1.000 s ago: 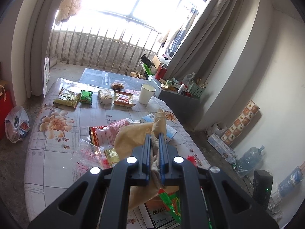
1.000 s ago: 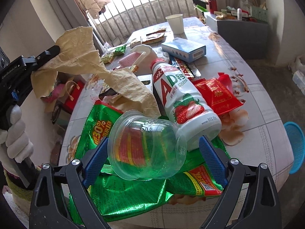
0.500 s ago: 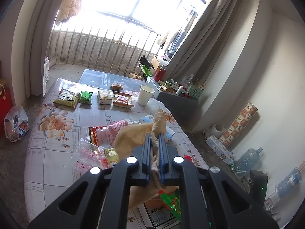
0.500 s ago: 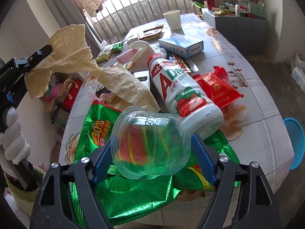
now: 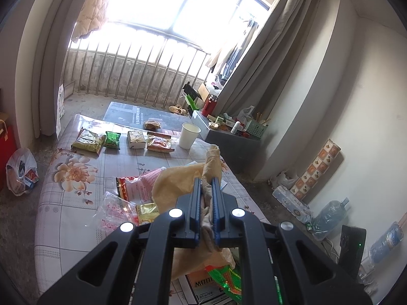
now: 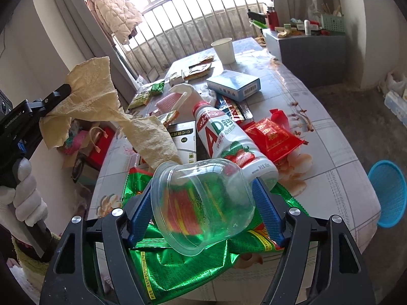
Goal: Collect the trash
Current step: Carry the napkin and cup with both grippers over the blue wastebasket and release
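Jar (image 6: 203,203) now lifted (jaws closing)

A table with a floral cloth (image 6: 328,178) fills the room's middle. Beyond its far end, a metal balcony railing (image 5: 132,76) runs under a bright window. A padded pink jacket (image 6: 115,12) hangs above the railing. Right of the table stands a grey cabinet (image 6: 313,50) with a green basket (image 6: 332,23) and a red flask (image 6: 272,17) on top. A blue mesh bin (image 6: 388,193) sits on the floor beside the table's near right corner.
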`<action>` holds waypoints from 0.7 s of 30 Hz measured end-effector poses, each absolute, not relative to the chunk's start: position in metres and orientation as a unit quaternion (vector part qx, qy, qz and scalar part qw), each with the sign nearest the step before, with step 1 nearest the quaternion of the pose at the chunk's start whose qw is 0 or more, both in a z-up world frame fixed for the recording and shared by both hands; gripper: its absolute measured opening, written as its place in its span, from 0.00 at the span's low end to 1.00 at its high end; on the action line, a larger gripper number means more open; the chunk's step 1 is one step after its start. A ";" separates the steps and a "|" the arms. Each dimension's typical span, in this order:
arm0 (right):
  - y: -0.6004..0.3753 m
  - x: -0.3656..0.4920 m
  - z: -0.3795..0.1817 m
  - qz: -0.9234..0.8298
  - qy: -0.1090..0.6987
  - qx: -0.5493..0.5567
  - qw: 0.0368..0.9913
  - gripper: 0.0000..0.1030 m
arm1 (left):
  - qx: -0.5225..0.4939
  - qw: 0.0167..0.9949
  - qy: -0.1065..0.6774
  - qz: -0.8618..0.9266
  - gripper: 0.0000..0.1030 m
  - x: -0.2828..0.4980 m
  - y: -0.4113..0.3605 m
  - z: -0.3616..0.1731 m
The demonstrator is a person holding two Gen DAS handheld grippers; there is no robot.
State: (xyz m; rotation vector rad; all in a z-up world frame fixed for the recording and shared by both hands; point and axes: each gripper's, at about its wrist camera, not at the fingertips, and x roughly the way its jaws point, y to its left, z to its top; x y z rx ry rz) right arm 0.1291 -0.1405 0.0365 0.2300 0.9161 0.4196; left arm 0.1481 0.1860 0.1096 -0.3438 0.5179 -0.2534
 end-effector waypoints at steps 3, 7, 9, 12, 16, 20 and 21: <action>-0.147 0.130 0.041 0.201 0.429 0.118 0.873 0.67 | -0.165 0.946 0.247 -0.127 0.07 0.145 0.182 0.114; -0.152 0.128 0.047 0.205 0.417 0.130 0.876 0.67 | -0.159 0.950 0.236 -0.132 0.07 0.141 0.176 0.124; -0.156 0.127 0.052 0.207 0.408 0.136 0.879 0.67 | -0.155 0.952 0.226 -0.136 0.07 0.137 0.174 0.132; -0.165 0.125 0.059 0.211 0.392 0.147 0.883 0.67 | -0.146 0.956 0.211 -0.144 0.07 0.134 0.166 0.146; -0.182 0.122 0.067 0.210 0.373 0.166 0.888 0.66 | -0.132 0.959 0.194 -0.158 0.07 0.132 0.148 0.165; -0.203 0.118 0.072 0.200 0.356 0.187 0.893 0.66 | -0.117 0.959 0.186 -0.177 0.07 0.132 0.125 0.180; -0.209 0.116 0.072 0.197 0.352 0.192 0.895 0.66 | -0.115 0.958 0.186 -0.184 0.07 0.133 0.119 0.183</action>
